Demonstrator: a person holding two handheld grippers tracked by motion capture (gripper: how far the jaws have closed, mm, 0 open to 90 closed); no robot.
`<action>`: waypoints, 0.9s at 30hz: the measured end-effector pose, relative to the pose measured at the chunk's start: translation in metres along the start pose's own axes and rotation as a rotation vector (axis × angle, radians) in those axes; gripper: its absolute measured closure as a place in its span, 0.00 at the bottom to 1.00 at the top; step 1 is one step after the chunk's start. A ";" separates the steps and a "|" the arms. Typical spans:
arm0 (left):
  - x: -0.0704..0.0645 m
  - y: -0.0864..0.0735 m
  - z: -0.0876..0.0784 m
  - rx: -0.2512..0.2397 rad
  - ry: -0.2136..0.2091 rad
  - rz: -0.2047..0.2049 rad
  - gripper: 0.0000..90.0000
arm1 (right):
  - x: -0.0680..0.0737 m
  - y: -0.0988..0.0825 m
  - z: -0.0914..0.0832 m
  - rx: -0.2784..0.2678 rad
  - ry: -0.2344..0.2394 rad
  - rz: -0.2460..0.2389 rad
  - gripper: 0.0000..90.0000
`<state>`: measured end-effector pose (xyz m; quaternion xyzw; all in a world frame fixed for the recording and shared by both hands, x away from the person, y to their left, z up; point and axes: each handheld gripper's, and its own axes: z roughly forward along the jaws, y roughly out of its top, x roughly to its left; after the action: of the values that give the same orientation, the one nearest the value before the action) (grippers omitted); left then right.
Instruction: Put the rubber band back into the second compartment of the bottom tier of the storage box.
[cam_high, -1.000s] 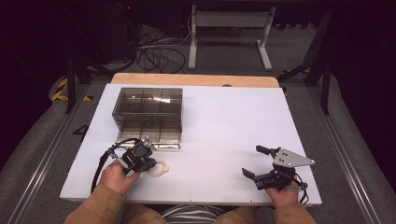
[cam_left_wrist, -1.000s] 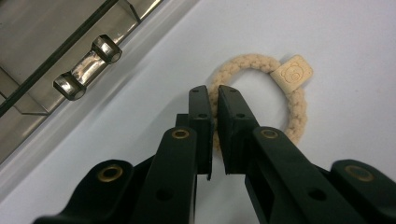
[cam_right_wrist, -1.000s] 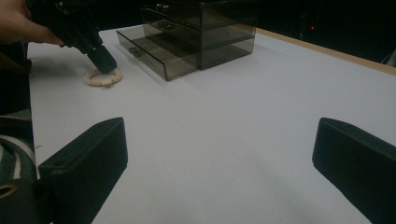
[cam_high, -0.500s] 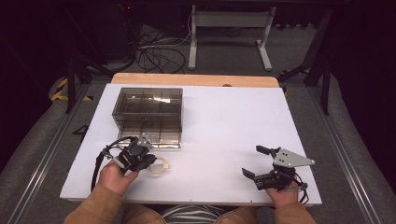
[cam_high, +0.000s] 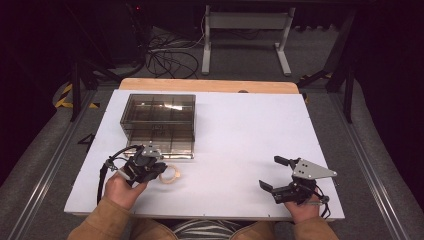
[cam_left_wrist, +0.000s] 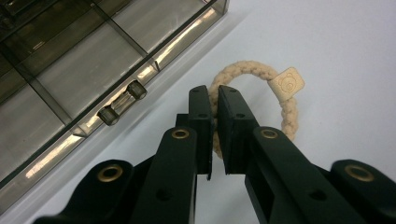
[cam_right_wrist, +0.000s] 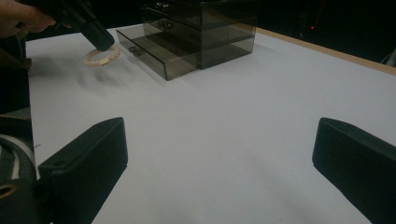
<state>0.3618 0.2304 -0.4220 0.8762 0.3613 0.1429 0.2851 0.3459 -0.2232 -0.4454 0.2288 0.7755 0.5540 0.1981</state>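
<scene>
A beige braided hair tie (cam_left_wrist: 232, 70) with a small square bear tag (cam_left_wrist: 288, 84) lies on the white table beside the drawer box. My left gripper (cam_left_wrist: 215, 95) is shut on the near side of its loop, and the cord shows in the narrow slit between the jaws. From above, the left gripper (cam_high: 158, 170) sits just left of the hair tie (cam_high: 173, 175). I cannot tell whether the tie is lifted off the table. My right gripper (cam_high: 269, 173) rests at the front right, open and holding nothing. In its own view the right gripper (cam_right_wrist: 219, 158) faces the distant hair tie (cam_right_wrist: 102, 56).
A smoky transparent drawer box (cam_high: 159, 117) stands at the back left. Its bottom drawer (cam_high: 167, 146) is pulled out toward me, and the drawer's small handle (cam_left_wrist: 122, 103) is close to my left jaws. The white table (cam_high: 240, 135) spreads wide between the two grippers.
The left gripper and hand have shifted slightly right, toward the hair tie. The right gripper has stayed put.
</scene>
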 end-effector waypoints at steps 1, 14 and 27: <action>0.000 0.000 0.000 -0.003 0.002 -0.002 0.94 | 0.000 0.000 0.000 0.000 0.000 0.000 0.04; 0.000 0.000 -0.004 -0.026 0.004 0.001 0.94 | 0.000 0.000 0.000 0.000 0.001 0.001 0.04; 0.002 0.001 -0.012 -0.063 0.012 -0.004 0.94 | 0.000 0.000 0.000 -0.001 0.002 0.004 0.04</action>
<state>0.3582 0.2356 -0.4116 0.8651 0.3602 0.1589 0.3108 0.3463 -0.2230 -0.4457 0.2297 0.7749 0.5551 0.1965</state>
